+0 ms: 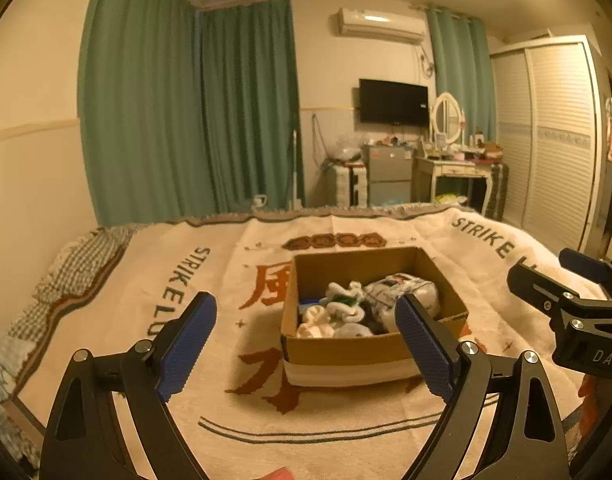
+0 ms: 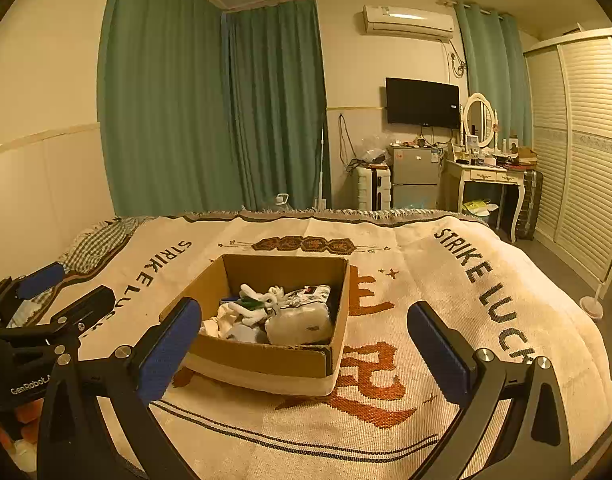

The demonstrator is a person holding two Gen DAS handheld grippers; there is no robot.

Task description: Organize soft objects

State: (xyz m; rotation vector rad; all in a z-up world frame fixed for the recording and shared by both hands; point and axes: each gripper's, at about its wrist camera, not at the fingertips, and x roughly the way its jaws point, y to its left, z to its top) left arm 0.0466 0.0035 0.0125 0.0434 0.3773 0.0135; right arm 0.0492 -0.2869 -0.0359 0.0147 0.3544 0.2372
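A cardboard box (image 1: 348,350) (image 2: 261,360) stands on the bed's cream blanket (image 1: 117,300) (image 2: 446,280). Inside it lie several soft items: white socks (image 1: 326,320) (image 2: 257,300) and a white packaged bundle (image 1: 406,288) (image 2: 301,322). My left gripper (image 1: 306,332) is open and empty, held above the blanket just in front of the box. My right gripper (image 2: 306,344) is open and empty, also in front of the box. The right gripper shows at the right edge of the left wrist view (image 1: 574,284); the left gripper shows at the left edge of the right wrist view (image 2: 53,292).
A checked pillow (image 1: 77,264) (image 2: 101,240) lies at the bed's far left. Green curtains (image 1: 185,112), a dresser with mirror (image 2: 482,168), a small fridge (image 2: 414,176) and a louvred wardrobe (image 2: 586,140) stand beyond the bed. A fan base (image 2: 592,306) sits on the floor at right.
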